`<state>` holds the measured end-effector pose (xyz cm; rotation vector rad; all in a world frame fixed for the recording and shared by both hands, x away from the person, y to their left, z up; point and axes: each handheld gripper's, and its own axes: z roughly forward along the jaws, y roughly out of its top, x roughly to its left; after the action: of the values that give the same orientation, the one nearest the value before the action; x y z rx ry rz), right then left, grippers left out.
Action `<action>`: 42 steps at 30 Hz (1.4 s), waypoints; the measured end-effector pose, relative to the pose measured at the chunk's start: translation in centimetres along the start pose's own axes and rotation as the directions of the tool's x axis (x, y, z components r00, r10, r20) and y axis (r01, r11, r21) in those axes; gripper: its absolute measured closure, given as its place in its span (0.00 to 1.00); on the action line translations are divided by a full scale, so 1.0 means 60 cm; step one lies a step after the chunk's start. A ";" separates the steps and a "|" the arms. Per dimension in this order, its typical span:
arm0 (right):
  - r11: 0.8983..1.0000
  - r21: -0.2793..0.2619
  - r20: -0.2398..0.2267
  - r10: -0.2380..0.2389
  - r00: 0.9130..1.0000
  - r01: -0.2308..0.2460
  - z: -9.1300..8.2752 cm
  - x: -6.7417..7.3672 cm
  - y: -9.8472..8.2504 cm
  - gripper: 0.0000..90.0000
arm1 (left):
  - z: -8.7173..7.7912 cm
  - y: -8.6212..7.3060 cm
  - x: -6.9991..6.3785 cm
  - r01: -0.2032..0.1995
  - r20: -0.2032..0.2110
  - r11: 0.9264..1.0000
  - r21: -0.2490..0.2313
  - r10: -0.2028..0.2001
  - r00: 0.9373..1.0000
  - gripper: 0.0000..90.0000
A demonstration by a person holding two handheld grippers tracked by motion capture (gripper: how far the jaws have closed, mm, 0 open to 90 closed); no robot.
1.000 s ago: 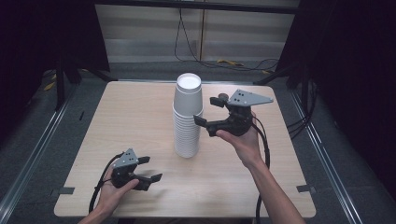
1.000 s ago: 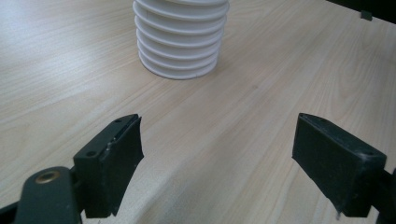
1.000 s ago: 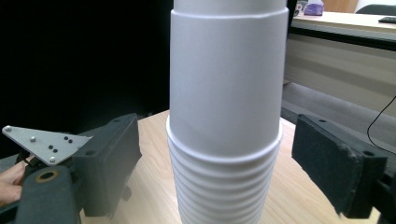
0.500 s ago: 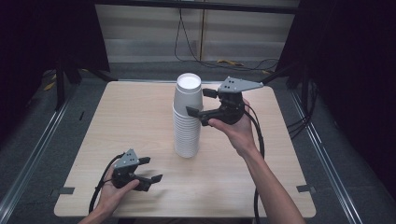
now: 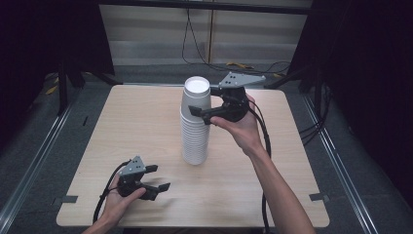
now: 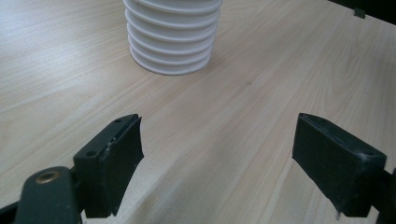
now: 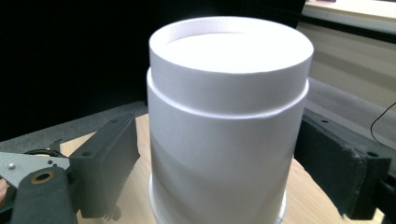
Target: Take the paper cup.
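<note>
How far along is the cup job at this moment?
Done: nothing visibly; no cup stands apart from the stack of white paper cups. In hand: the right claw is at the stack's top, its open jaws on either side of the top cup, seemingly without pressing. The left claw rests open near the table's front edge. Left: probably gripping and lifting that cup off.

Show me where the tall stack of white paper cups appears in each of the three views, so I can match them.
High view: the tall stack of white paper cups stands at the centre of the picture.
Left gripper view: its lowest rims sit at the top edge, left of centre.
Right gripper view: its top cup is at the centre, very close.
Shared landmark: the light wooden table under the stack.
</note>
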<state>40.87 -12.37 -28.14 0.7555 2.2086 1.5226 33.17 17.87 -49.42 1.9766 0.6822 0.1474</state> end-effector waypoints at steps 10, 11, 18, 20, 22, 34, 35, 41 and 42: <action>0.999 0.049 -0.012 0.002 1.000 -0.001 0.020 -0.004 0.022 0.15 | 0.004 -0.001 0.000 -0.002 0.006 1.000 0.011 0.002 1.000 0.18; 0.999 0.049 -0.012 0.002 1.000 -0.001 0.020 -0.004 0.022 0.15 | 0.004 -0.001 0.000 -0.002 0.006 1.000 0.011 0.002 1.000 0.18; 0.998 0.062 -0.011 -0.003 1.000 0.004 0.029 -0.003 0.037 0.20 | 0.004 -0.001 -0.001 -0.001 0.006 1.000 0.011 0.001 1.000 0.18; 0.997 0.076 -0.006 -0.002 1.000 0.003 0.031 -0.004 0.039 0.21 | 0.004 -0.001 -0.001 -0.003 0.007 1.000 0.013 0.003 1.000 0.18; 0.997 0.080 -0.017 0.006 1.000 -0.005 0.032 -0.008 0.040 0.21 | 0.005 -0.002 -0.002 -0.005 0.008 1.000 0.015 0.005 1.000 0.18; 0.999 0.049 -0.011 -0.005 1.000 0.006 0.025 -0.006 0.045 0.23 | 0.005 -0.001 -0.003 -0.005 0.010 1.000 0.015 0.005 1.000 0.18; 0.999 0.045 -0.013 -0.001 1.000 0.002 0.024 -0.005 0.045 0.23 | 0.005 -0.001 -0.002 -0.007 0.010 1.000 0.017 0.007 1.000 0.18; 0.999 0.038 -0.012 -0.006 1.000 0.007 0.022 -0.004 0.046 0.23 | 0.004 -0.001 -0.003 -0.006 0.009 1.000 0.014 0.006 1.000 0.18; 0.999 0.035 -0.012 -0.009 1.000 0.010 0.022 -0.004 0.046 0.23 | 0.004 -0.001 -0.003 -0.004 0.009 1.000 0.013 0.004 1.000 0.18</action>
<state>42.44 -10.75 -26.05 0.7474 2.2495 1.4910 33.07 17.61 -49.57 1.9900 0.6746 0.1370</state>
